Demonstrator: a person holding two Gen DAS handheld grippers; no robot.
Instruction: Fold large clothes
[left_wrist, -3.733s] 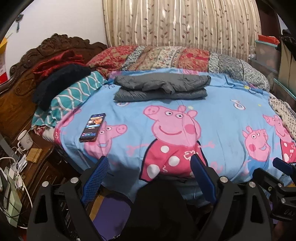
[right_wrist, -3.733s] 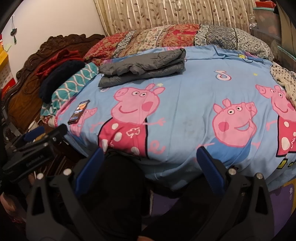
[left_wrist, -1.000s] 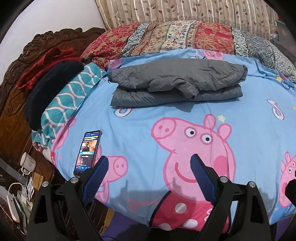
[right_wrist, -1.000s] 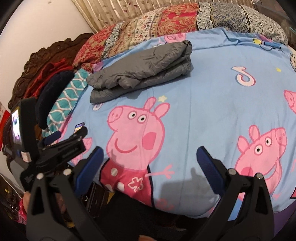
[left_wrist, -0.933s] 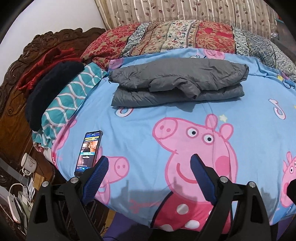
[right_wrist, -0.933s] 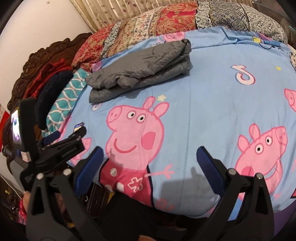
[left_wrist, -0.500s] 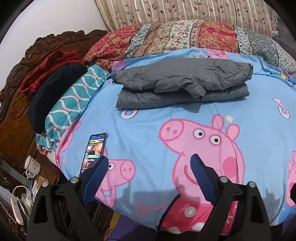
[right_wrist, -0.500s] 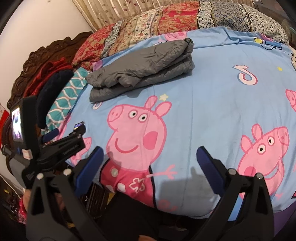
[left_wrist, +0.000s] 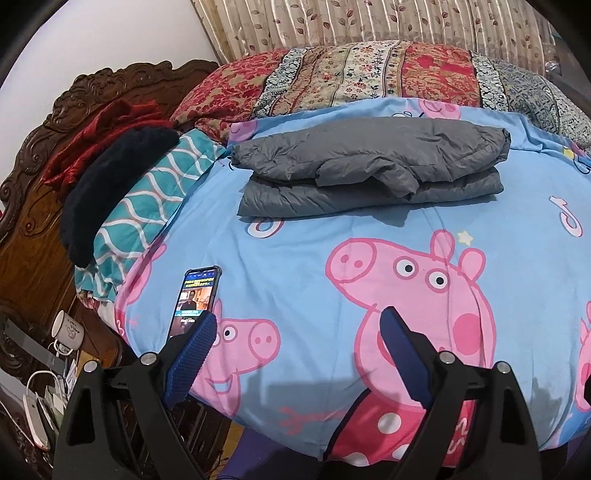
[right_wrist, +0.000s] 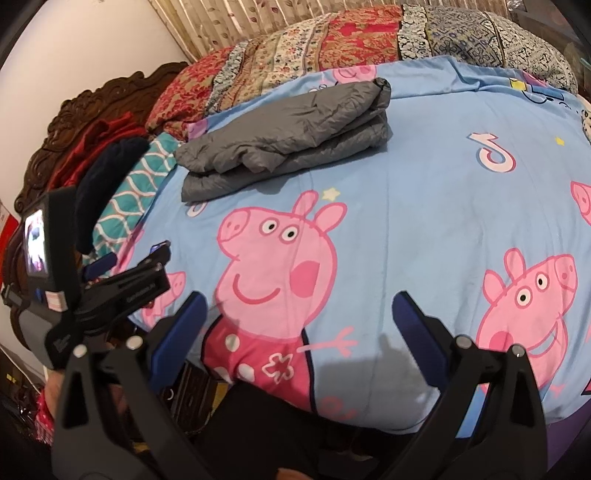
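Folded grey jacket (left_wrist: 373, 173) lying on the far part of the blue cartoon bedsheet (left_wrist: 314, 266), just in front of the patterned pillows (left_wrist: 369, 74), well apart from both grippers. Left gripper (left_wrist: 295, 321) and right gripper (right_wrist: 299, 299) hovering over the near bed edge, jaws wide apart, nothing between them. Phone (left_wrist: 194, 299) partly hidden behind the left blue finger pad; mug (left_wrist: 68, 330) print too small to read.
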